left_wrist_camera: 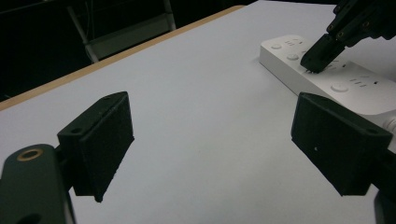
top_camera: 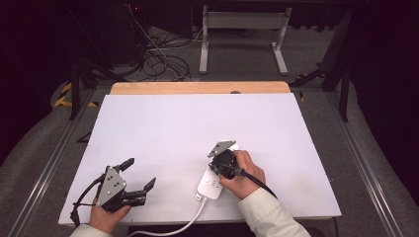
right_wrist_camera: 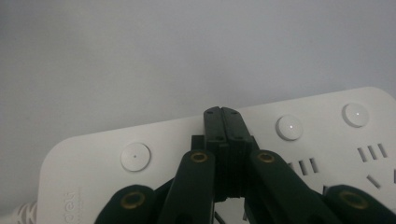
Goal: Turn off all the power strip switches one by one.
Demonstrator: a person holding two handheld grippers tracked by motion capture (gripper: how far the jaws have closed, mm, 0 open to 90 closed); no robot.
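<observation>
A white power strip point(top_camera: 211, 186) with round buttons and several sockets lies near the front of the white table point(top_camera: 188, 123). Its white cable point(top_camera: 190, 219) runs off the front edge. My right gripper point(top_camera: 221, 157) is shut, and in the right gripper view its closed tips point(right_wrist_camera: 222, 115) point down onto the power strip point(right_wrist_camera: 84, 168) between two round buttons point(right_wrist_camera: 135, 156). The left gripper view shows those tips point(left_wrist_camera: 321, 55) touching the power strip point(left_wrist_camera: 359, 86). My left gripper point(top_camera: 140, 174) is held low at the front left, wide open with nothing between its pads point(left_wrist_camera: 105, 140).
A wooden strip point(top_camera: 197, 88) edges the far side of the table. Beyond it, loose cables point(top_camera: 158, 59) lie on the floor next to a white metal frame point(top_camera: 242, 29). Bare table surface stretches between the two grippers.
</observation>
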